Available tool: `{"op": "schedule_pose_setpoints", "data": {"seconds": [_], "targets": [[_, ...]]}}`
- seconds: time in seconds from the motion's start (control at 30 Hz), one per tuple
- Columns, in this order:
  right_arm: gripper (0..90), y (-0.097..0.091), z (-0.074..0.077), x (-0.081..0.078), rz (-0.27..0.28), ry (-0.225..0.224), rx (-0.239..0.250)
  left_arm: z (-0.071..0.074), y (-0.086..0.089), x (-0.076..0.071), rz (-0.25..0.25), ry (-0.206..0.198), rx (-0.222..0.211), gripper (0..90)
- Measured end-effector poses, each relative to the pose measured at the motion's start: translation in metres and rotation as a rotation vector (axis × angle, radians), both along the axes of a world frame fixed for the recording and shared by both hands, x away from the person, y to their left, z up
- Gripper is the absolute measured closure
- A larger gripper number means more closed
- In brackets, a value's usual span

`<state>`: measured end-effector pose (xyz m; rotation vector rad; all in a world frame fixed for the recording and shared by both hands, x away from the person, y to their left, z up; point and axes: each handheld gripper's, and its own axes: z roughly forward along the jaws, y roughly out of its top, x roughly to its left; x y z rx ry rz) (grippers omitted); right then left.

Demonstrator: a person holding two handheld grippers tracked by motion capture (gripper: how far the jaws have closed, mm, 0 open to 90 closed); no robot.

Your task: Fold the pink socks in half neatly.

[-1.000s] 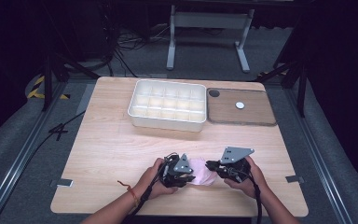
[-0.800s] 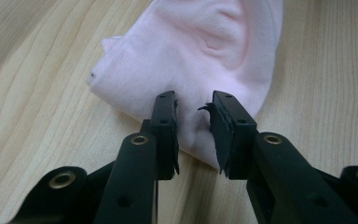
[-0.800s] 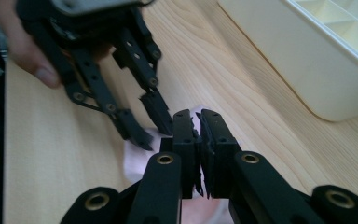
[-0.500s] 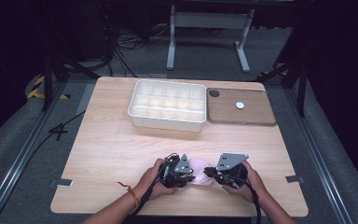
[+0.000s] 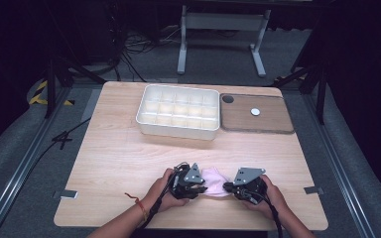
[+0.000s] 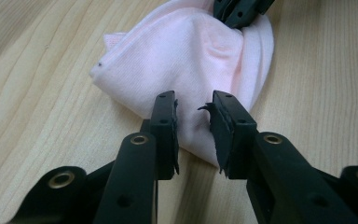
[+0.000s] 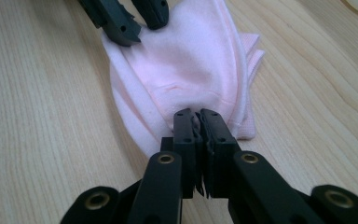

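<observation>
A pink cloth [image 5: 214,181] lies bunched on the near part of the wooden table [image 5: 114,163], stretched between the two grippers. In the right gripper view, the right gripper [image 7: 198,122] has its jaws pressed together on a fold at the cloth's [image 7: 186,70] near edge — the fabric puckers and rises into the pinch. In the left gripper view, the left gripper [image 6: 193,109] has its jaws standing apart over the cloth's [image 6: 182,60] opposite end; fabric shows in the gap between them, and no pad presses on it. Its right pad [image 6: 216,123] looks torn and ragged along the inner face. The other gripper's black tips bite the far edge of the cloth at the top of that view. In the high view the left gripper [image 5: 198,184] and right gripper [image 5: 228,187] sit close together, each in a hand, with the cloth spanning the short space between them; a red band [image 5: 138,202] circles the left wrist. Farther back on the table stands a white compartment tray [image 5: 178,115], and just beside it, to the right, a brown board [image 5: 258,116] with a small white disc [image 5: 255,112] on it — both well apart from the cloth.
</observation>
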<state>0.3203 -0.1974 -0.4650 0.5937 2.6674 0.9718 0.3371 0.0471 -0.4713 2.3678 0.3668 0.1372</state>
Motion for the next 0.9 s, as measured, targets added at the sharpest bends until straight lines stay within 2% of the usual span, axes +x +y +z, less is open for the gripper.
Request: {"op": "schedule_pose_setpoints", "data": {"seconds": [0.07,0.13,0.23,0.3,0.37,0.43,0.5,0.57,0.7,0.77,0.8,0.9], "targets": [[85.9,0.0,-0.001,0.002,0.001,-0.007,0.0,0.0,0.0,0.0,0.007,0.001,-0.006,69.2],[85.9,-0.001,-0.002,0.003,0.0,0.003,0.018,0.002,0.004,0.003,0.032,0.013,-0.029,62.0],[85.9,-0.002,-0.003,0.004,-0.002,0.003,0.026,0.005,0.013,0.01,0.103,0.034,-0.077,51.9],[86.0,-0.003,-0.003,0.004,0.003,0.004,0.03,0.006,0.019,0.018,0.157,0.07,-0.112,45.8],[86.0,-0.003,-0.003,0.005,0.007,0.0,0.03,0.005,0.02,0.023,0.189,0.095,-0.136,43.8],[86.0,-0.003,-0.004,0.006,0.012,0.001,0.035,0.004,0.018,0.026,0.208,0.105,-0.138,41.8],[86.0,-0.003,-0.004,0.006,0.015,0.003,0.04,0.002,0.014,0.029,0.201,0.127,-0.159,41.4],[86.0,-0.003,-0.004,0.006,0.017,-0.006,0.033,0.0,0.011,0.03,0.204,0.138,-0.149,40.7],[86.0,-0.002,-0.004,0.006,0.02,-0.011,0.033,-0.005,0.006,0.031,0.181,0.153,-0.14,46.0],[86.0,-0.002,-0.004,0.006,0.02,-0.013,0.03,-0.005,0.006,0.03,0.159,0.159,-0.15,55.1],[86.0,-0.002,-0.004,0.006,0.019,-0.013,0.03,-0.005,0.006,0.029,0.146,0.153,-0.136,60.3],[86.0,-0.002,-0.004,0.007,0.018,-0.012,0.034,-0.006,0.006,0.027,0.131,0.155,-0.132,70.6]]}}
